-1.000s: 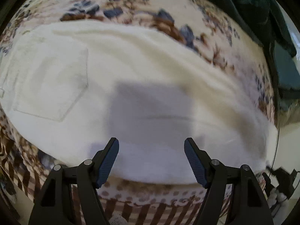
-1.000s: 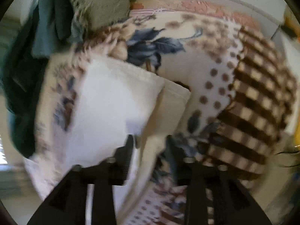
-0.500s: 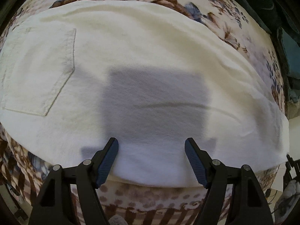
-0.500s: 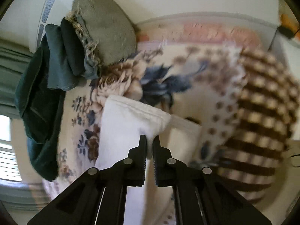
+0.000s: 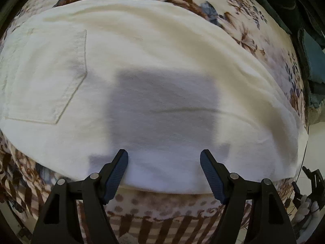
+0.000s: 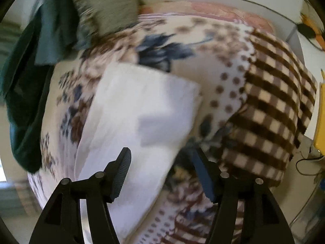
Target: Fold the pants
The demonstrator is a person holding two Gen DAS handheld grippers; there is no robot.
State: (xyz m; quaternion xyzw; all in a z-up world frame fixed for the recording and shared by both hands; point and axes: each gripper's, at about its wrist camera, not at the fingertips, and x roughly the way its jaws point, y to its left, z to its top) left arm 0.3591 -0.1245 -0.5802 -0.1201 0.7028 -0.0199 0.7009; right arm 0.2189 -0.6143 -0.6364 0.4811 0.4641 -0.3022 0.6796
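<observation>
White pants [image 5: 154,77] lie flat on a floral bedspread [image 5: 243,32], with a back pocket [image 5: 46,77] at the left. My left gripper [image 5: 164,157] is open and empty, just above the near edge of the pants, casting a shadow on them. In the right wrist view the leg end of the pants [image 6: 138,109] lies folded over, its hems near the patterned blanket. My right gripper [image 6: 161,156] is open and empty, hovering over the near part of that leg end.
Dark green clothes [image 6: 30,81] and a grey-green garment [image 6: 109,4] are piled at the far side of the bed. A brown checked blanket border [image 6: 274,101] hangs over the bed's edge. Cables and small items [image 5: 310,187] lie on the floor at the right.
My right gripper was shut on the pants' leg hem half a second ago; now it is open and the hem lies on the bed. My left gripper stayed open, shifting slightly over the pants.
</observation>
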